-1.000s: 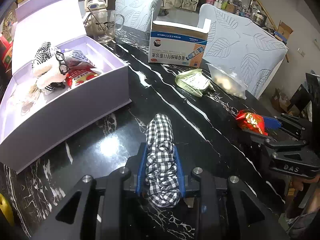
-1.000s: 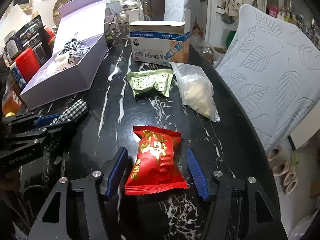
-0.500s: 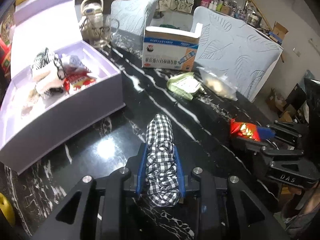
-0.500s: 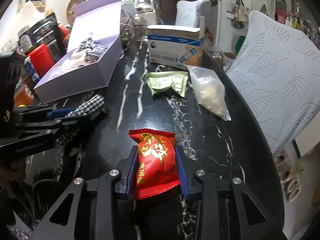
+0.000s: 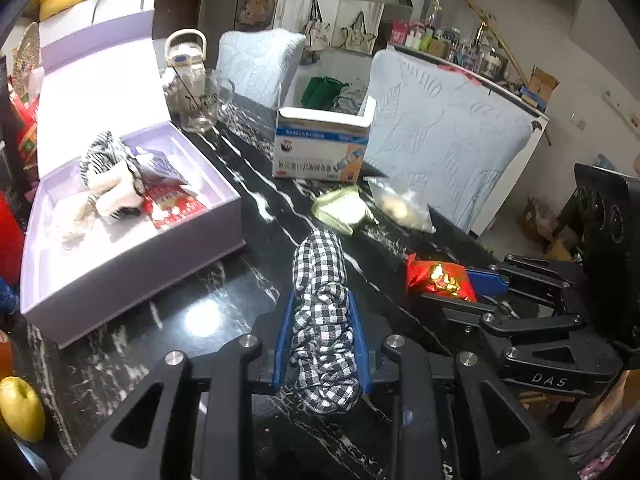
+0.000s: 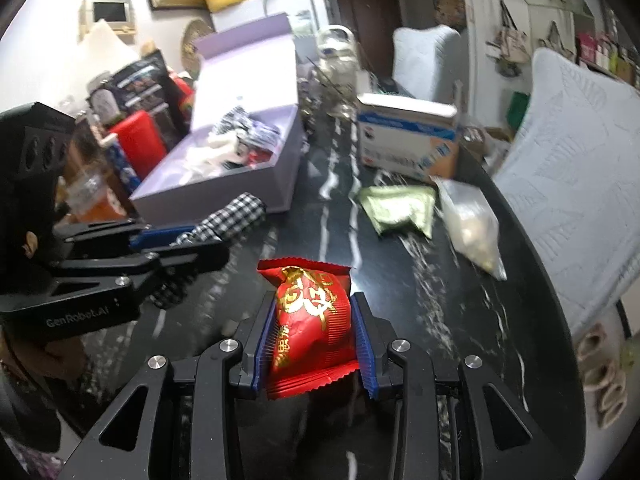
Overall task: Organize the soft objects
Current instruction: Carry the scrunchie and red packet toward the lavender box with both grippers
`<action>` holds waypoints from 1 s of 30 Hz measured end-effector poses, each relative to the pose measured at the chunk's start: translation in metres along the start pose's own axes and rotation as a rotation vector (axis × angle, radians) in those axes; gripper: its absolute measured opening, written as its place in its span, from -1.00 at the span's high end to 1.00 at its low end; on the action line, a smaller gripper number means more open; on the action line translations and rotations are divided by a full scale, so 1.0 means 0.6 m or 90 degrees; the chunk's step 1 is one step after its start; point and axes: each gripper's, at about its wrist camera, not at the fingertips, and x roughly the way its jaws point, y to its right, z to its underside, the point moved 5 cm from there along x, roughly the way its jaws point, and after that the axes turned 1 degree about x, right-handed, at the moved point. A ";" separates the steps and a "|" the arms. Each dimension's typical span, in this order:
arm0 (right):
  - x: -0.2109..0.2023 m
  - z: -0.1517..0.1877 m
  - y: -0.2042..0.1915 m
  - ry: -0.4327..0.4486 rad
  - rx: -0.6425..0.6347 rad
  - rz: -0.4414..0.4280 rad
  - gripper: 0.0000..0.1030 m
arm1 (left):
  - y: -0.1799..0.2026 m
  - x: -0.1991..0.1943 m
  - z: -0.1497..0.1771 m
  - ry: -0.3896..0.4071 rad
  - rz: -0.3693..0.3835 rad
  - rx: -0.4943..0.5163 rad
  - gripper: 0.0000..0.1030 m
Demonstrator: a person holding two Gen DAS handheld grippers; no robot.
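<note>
Pinching a black-and-white checked fabric roll (image 5: 322, 312) between the blue pads of the left gripper (image 5: 321, 338), jaws pressed tight against the cloth, with the far end of the roll sticking out past the fingertips over the black marble-patterned table (image 5: 224, 312). Clamping a shiny red snack packet with gold lettering (image 6: 312, 320) in the right gripper (image 6: 314, 344), both blue pads squeezing the packet's sides, crimped top edge standing proud above the jaws. Showing both loads clear of the tabletop, side by side and apart.

Sitting open to the left, a lilac cardboard gift box with a raised lid (image 5: 132, 268), already holding a striped black-and-white cloth bundle (image 5: 106, 160) and 2 printed snack packets, 1 of them red (image 5: 174, 206). Lying farther back on the table: a pale green foil pouch (image 5: 340, 210), a clear plastic bag of pale lumps (image 5: 402, 206) just beside it, and a white-and-blue printed carton (image 5: 320, 148) behind them. Standing near the box's far corner, a clear glass mug (image 5: 204, 106). Resting at the near left edge, a yellow fruit (image 5: 20, 408).
</note>
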 end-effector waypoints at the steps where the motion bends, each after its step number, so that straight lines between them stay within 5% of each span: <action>1: -0.005 -0.007 -0.007 0.008 -0.007 -0.005 0.32 | -0.002 -0.006 -0.003 0.007 -0.003 0.000 0.49; 30: -0.117 -0.249 -0.122 0.240 -0.177 -0.062 0.32 | -0.063 -0.193 -0.196 0.263 -0.124 0.048 0.49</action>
